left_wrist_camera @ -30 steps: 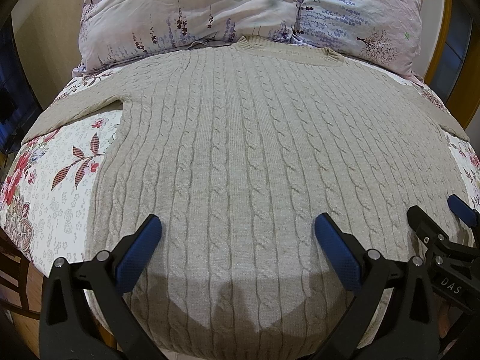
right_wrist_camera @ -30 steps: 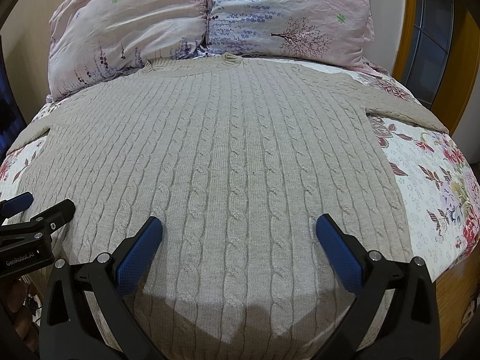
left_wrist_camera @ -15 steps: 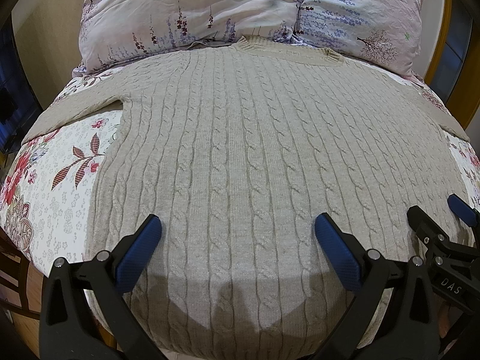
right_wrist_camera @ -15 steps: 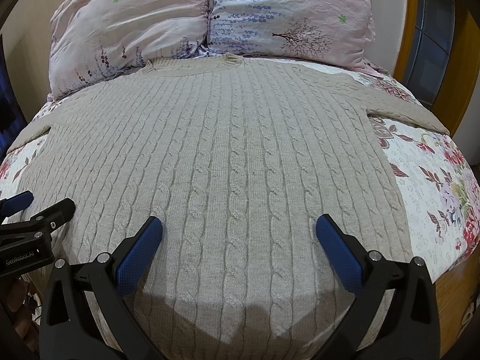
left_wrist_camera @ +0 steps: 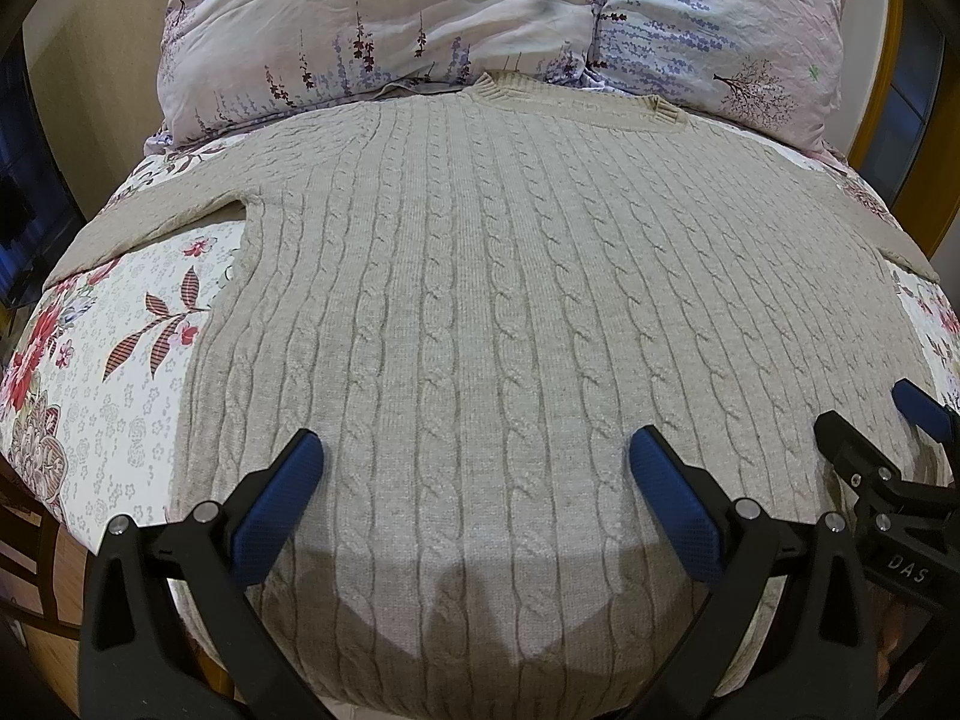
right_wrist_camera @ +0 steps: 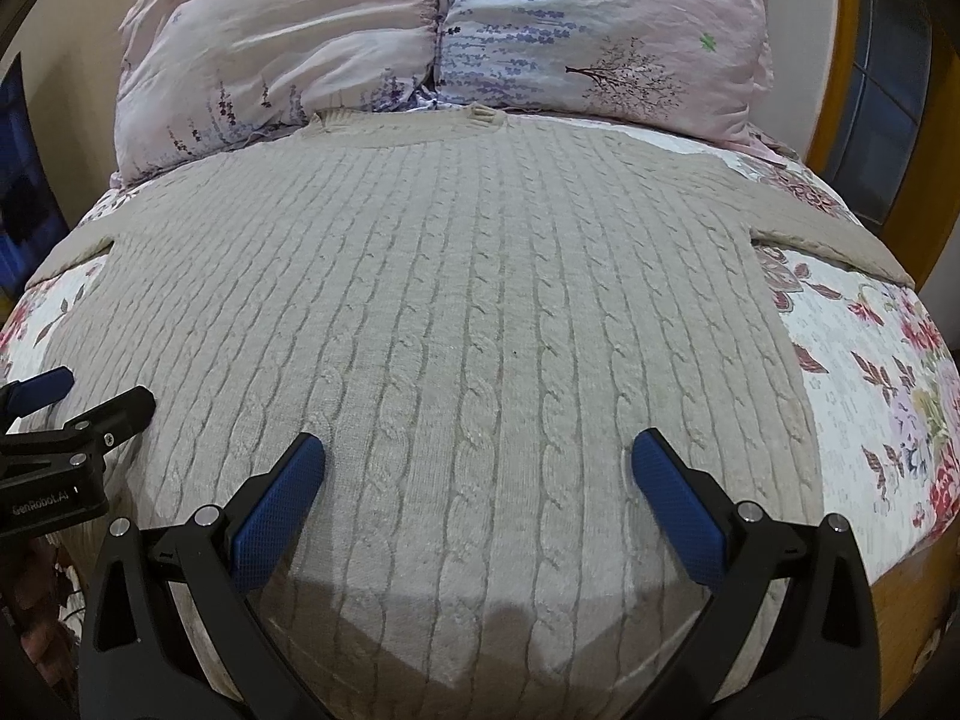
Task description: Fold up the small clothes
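Observation:
A beige cable-knit sweater [left_wrist_camera: 480, 300] lies flat on the bed, collar toward the pillows and sleeves spread to both sides; it also shows in the right wrist view [right_wrist_camera: 468, 300]. My left gripper [left_wrist_camera: 474, 456] is open and empty above the sweater's lower left part. My right gripper [right_wrist_camera: 477, 456] is open and empty above its lower right part. The right gripper also shows at the right edge of the left wrist view [left_wrist_camera: 882, 438], and the left gripper at the left edge of the right wrist view [right_wrist_camera: 78, 399]. Neither gripper holds fabric.
A floral bedsheet [left_wrist_camera: 102, 360] covers the bed [right_wrist_camera: 870, 372]. Two pink flowered pillows [left_wrist_camera: 480, 18] lean at the head, just behind the collar. A wooden frame [right_wrist_camera: 840, 90] stands at the right. The bed's near edge drops off below the grippers.

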Tool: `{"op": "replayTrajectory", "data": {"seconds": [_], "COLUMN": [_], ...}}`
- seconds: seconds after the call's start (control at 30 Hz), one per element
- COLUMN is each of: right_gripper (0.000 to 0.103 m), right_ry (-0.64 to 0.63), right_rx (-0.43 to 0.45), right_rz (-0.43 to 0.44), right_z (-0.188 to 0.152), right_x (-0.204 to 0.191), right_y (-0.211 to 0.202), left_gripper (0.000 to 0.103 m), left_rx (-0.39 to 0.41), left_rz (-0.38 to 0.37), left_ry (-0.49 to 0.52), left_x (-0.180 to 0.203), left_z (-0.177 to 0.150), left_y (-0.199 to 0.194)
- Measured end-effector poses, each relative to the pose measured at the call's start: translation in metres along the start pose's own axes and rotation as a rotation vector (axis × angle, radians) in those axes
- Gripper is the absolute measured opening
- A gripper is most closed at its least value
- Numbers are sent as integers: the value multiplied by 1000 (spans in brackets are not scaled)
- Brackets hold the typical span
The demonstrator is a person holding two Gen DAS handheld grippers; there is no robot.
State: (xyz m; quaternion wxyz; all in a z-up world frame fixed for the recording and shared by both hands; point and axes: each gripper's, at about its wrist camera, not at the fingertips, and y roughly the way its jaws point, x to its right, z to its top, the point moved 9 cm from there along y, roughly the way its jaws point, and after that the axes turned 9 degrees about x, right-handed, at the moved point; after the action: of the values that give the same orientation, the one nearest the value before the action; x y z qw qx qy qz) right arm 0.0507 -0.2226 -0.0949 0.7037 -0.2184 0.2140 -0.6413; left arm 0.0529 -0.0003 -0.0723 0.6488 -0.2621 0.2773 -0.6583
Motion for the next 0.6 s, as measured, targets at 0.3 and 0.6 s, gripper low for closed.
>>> {"op": "replayTrajectory", "data": {"seconds": [0.3,0.6], "right_gripper": [102,102], "right_ry": [-25,-55], "right_rx": [-4,-20], "right_rz": [25,66], "right_z": [1,5], "right_x": [-1,-2], "right_y": [1,4], "left_gripper": [101,101], "left_rx": [-20,-47], "left_rz": [-5,-22], "left_ry": [6,28], "left_x": [0,1], "left_z": [1,4], "left_y": [-1,4]}}
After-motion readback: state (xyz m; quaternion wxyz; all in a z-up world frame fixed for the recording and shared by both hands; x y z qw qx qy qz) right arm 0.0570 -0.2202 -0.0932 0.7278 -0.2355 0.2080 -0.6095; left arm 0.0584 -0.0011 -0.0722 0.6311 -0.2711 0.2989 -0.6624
